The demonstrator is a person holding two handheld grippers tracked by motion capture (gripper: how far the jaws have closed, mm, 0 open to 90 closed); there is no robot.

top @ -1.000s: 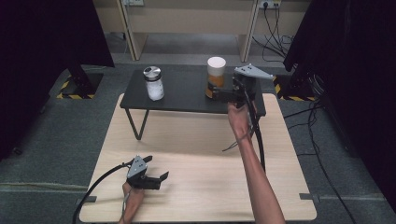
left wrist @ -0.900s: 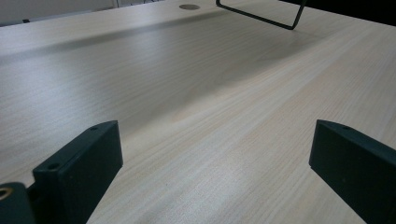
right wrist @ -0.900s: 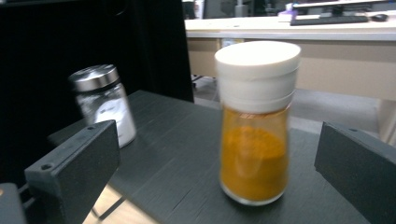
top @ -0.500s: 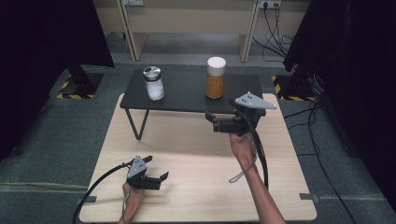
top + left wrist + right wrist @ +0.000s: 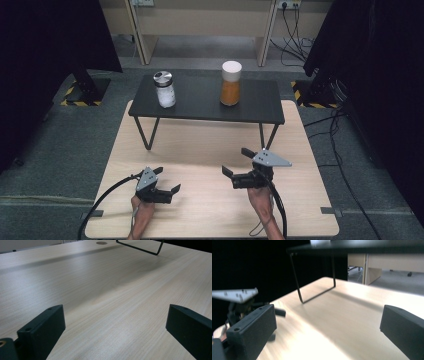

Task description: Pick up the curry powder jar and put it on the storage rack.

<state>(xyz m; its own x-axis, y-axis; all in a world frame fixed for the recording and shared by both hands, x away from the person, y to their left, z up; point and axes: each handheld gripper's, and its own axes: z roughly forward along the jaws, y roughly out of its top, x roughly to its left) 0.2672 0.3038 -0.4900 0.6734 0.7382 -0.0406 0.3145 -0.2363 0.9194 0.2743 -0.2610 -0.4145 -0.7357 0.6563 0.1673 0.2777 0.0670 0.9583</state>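
A glass jar (image 5: pixel 164 90) with a silver lid and white contents stands at the left of a black riser shelf (image 5: pixel 200 107). An orange-filled tumbler (image 5: pixel 231 83) with a white lid stands on the shelf to its right. My left gripper (image 5: pixel 168 180) rests low at the front left of the wooden table (image 5: pixel 210 140), open, with bare wood between its jaws (image 5: pixel 115 312). My right gripper (image 5: pixel 236 161) hovers at the front right, pointed left, open and holding nothing (image 5: pixel 329 312). From the right gripper view, the left gripper (image 5: pixel 239 300) sits off to the left.
The shelf's thin black wire legs (image 5: pixel 147 135) stand on the table's far half; one leg (image 5: pixel 312 290) crosses ahead of the right gripper. Cables (image 5: pixel 102 202) trail off the front edge. Dark curtains and cupboards ring the table.
My right gripper has drawn back from beside the orange tumbler on the shelf to the table's front right and turned to point left. The left gripper has stayed put.
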